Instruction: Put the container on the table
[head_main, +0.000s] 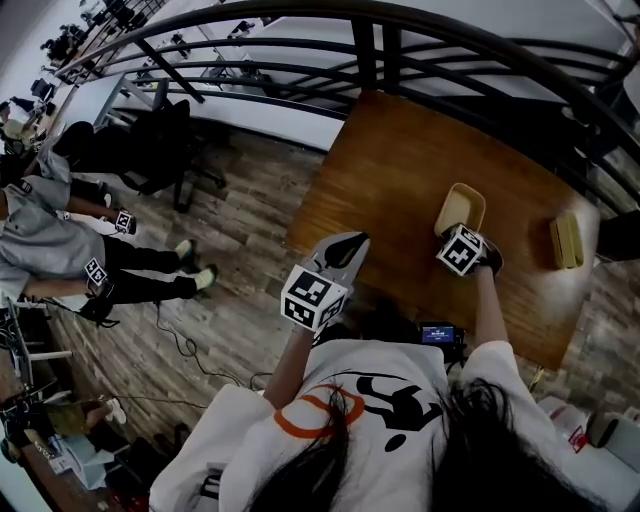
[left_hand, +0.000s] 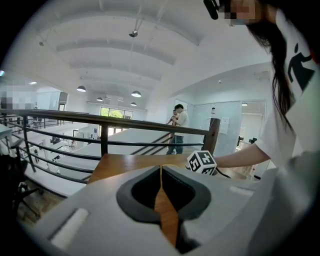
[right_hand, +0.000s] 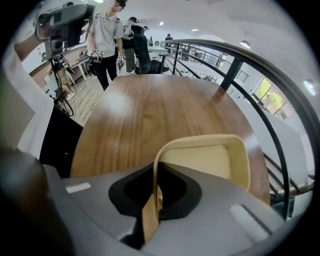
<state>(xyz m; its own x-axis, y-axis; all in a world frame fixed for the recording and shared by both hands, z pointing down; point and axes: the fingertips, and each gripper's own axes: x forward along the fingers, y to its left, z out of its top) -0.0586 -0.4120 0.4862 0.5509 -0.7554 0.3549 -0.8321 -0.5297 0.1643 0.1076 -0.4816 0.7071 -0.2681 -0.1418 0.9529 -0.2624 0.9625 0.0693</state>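
— What lies ahead of the right gripper?
— Bare table, beyond the container clamped in its jaws. It is open to its left too.
— And in the way?
— The railing borders the far and right edges. A yellow oblong thing lies well apart to its right, and the left gripper, jaws together, is well to its left.

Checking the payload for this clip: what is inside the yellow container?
Nothing shows inside the container: its floor looks bare. The right claw, shut on the near rim, covers the near corner.
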